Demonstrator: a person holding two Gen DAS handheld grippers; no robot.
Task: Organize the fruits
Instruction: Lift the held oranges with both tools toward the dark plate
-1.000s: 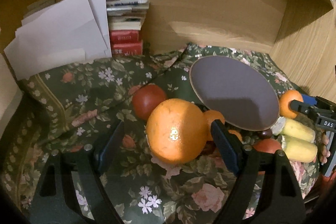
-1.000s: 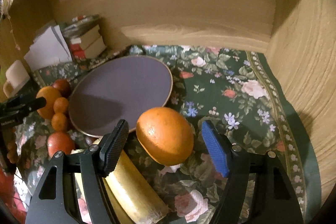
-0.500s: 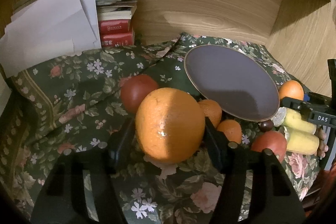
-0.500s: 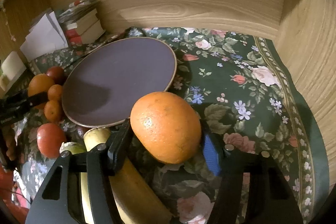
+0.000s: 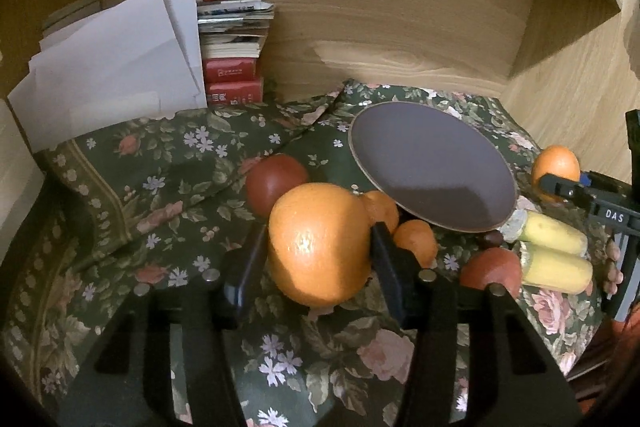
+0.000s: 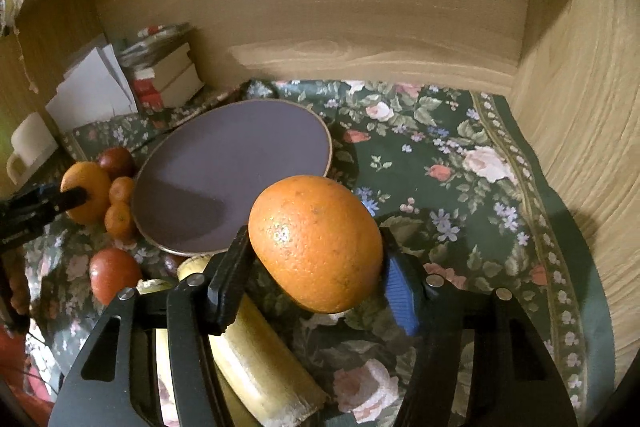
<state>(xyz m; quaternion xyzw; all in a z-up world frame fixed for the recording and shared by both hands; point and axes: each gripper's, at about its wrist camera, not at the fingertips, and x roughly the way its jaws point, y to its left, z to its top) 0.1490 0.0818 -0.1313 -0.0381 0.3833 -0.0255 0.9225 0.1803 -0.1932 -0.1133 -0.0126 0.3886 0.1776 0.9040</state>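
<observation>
My left gripper (image 5: 318, 257) is shut on a large orange (image 5: 319, 243) and holds it above the floral cloth. My right gripper (image 6: 316, 267) is shut on another large orange (image 6: 316, 242), also lifted. A dark round plate (image 5: 432, 165) lies between them; it also shows in the right wrist view (image 6: 232, 175). By the plate lie two small tangerines (image 5: 414, 241), two red apples (image 5: 274, 181), two bananas (image 5: 554, 251) and a small dark fruit (image 5: 494, 237). A banana (image 6: 256, 359) lies under my right gripper.
A floral cloth (image 6: 460, 187) covers the shelf floor. Wooden walls (image 6: 580, 87) close the back and right. A stack of books (image 5: 232, 67) and white papers (image 5: 116, 67) stand at the back left. A white mug (image 6: 28, 147) sits far left.
Both grippers closed on their oranges, then lifted them off the cloth. Both views pulled back and up a little.
</observation>
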